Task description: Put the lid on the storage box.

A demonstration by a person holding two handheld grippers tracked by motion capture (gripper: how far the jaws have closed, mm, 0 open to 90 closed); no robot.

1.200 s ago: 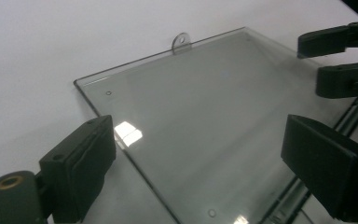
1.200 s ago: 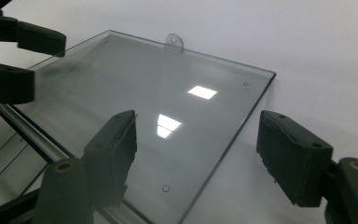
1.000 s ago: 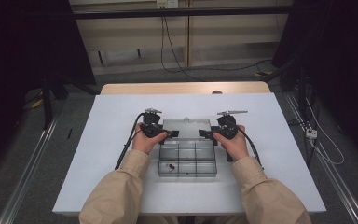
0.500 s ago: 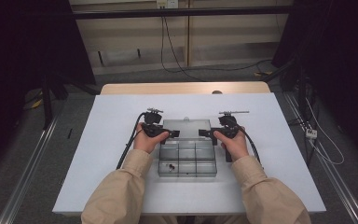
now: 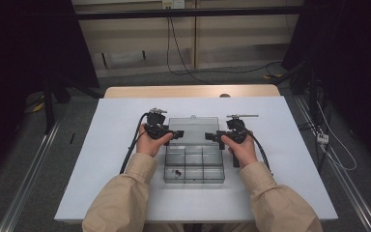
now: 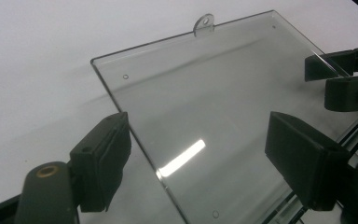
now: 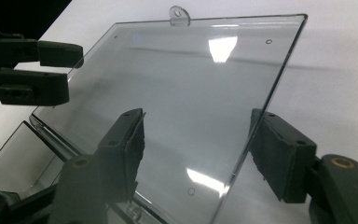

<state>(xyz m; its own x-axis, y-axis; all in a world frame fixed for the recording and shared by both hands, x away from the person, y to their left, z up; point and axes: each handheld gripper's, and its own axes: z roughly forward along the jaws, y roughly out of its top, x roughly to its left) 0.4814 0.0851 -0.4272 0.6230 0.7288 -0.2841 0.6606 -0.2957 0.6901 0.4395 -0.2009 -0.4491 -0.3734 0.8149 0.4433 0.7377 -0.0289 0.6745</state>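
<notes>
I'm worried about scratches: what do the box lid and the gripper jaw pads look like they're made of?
The lid looks like clear, glossy hard plastic: the table shows through and lamp glare reflects off it. The pads look like matte black rubber or plastic; which one is unclear.

Clear plastic compartment box (image 5: pixel 193 164) sits on the white table, near the person's edge, its body divided into a grid of small cells. Two small dark items (image 5: pixel 176 172) lie in a front-left cell; too small to identify. Its transparent hinged lid (image 5: pixel 191 129) is swung open toward the far side, with a small hang tab (image 6: pixel 204 23) on its far edge.
</notes>
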